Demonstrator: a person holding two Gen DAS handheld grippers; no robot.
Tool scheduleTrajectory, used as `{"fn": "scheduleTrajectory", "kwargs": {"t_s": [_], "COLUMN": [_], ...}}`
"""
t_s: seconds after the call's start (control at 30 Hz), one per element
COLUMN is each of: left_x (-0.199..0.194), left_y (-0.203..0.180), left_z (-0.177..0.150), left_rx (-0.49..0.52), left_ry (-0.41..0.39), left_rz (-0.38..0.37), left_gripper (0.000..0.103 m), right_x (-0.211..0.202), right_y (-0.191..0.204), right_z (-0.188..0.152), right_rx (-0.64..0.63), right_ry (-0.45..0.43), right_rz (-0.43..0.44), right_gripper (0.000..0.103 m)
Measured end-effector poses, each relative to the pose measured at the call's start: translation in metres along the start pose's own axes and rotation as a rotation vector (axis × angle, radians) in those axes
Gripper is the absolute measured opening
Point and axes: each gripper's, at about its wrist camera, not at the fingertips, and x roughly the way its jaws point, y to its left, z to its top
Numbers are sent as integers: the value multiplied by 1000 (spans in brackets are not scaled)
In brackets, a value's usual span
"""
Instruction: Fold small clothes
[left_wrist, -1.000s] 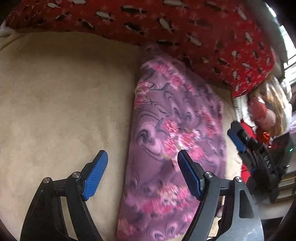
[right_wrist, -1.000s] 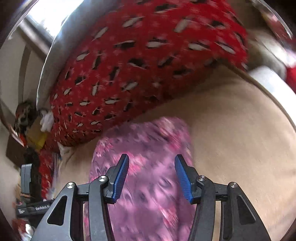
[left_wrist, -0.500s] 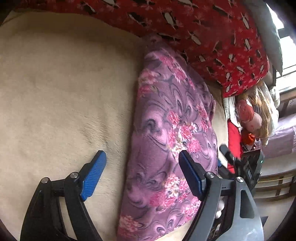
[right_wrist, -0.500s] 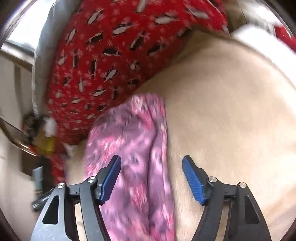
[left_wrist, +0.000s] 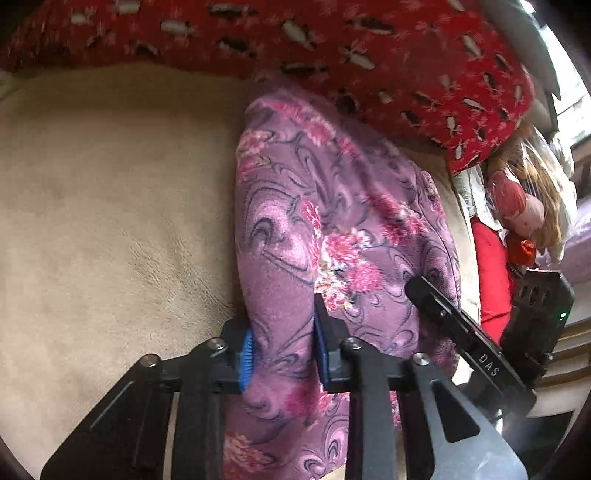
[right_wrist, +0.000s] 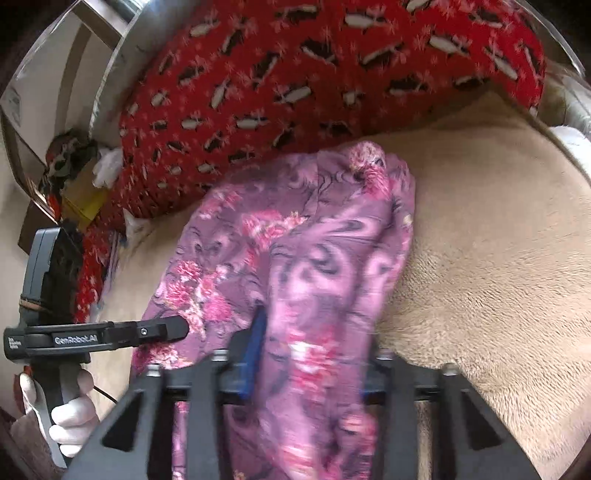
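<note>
A purple garment with pink flowers (left_wrist: 332, 229) lies folded lengthwise on a beige blanket (left_wrist: 110, 206); it also shows in the right wrist view (right_wrist: 295, 251). My left gripper (left_wrist: 282, 349) is shut on the garment's near left edge, cloth bunched between the blue pads. My right gripper (right_wrist: 310, 365) is shut on the garment's near right fold, which drapes over its fingers and hides the right pad. Each gripper shows in the other's view, the right one in the left wrist view (left_wrist: 472, 354) and the left one in the right wrist view (right_wrist: 110, 334).
A red pillow with a penguin print (left_wrist: 369, 48) lies along the far edge of the blanket, touching the garment's far end; it also fills the top of the right wrist view (right_wrist: 314, 74). A doll and clutter (left_wrist: 524, 206) sit off the blanket's right side.
Both grippers were open above the garment; now both have closed on its near end. The gripped cloth is bunched up and lifted a little.
</note>
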Motion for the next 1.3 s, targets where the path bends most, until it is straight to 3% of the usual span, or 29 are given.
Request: {"fn": "scheduleTrajectory", "kwargs": {"t_s": [0.2,0.37,0.63,0.73,0.8,0.87,0.9,1.0,1.13,1.3], "left_x": [-40,-76,-129,-124,-104,-83,-79,-97,-115,-90], "left_y": [-7,3,30,55,74,92,99,111,102,83], "left_z": [-22,-46,-106,-131,-145,-156,-159,-157,-130,-92], "left_rx": [59,69,74,25,-14,-53,-70,-104,-91,-47], "left_ry": [-69,-89,-114,-74,-2,72,82,48,-44,-48], "left_rz": [52,73,130,123,142,175,161,79,46,114], "left_gripper": [22,22,22,24,25,30,33,34,35,35], "right_x": [-27,-50,-65,-64,-53,-29,-21,-31,-51,-16], "right_y": [24,53,103,112,114,109,106,101,92,97], "right_z": [-7,-20,-70,-92,-111,-134,-141,-140,-110,-80], "right_rx": [-37,-39,-14,-2,9,18,17,48,82,68], "right_ry": [-53,-71,-38,-19,21,122,154,131,28,62], "right_rz": [-30,12,109,140,135,87,53,74,43,-15], "right_gripper": [29,29,30,30,32,34,40,43,44,48]}}
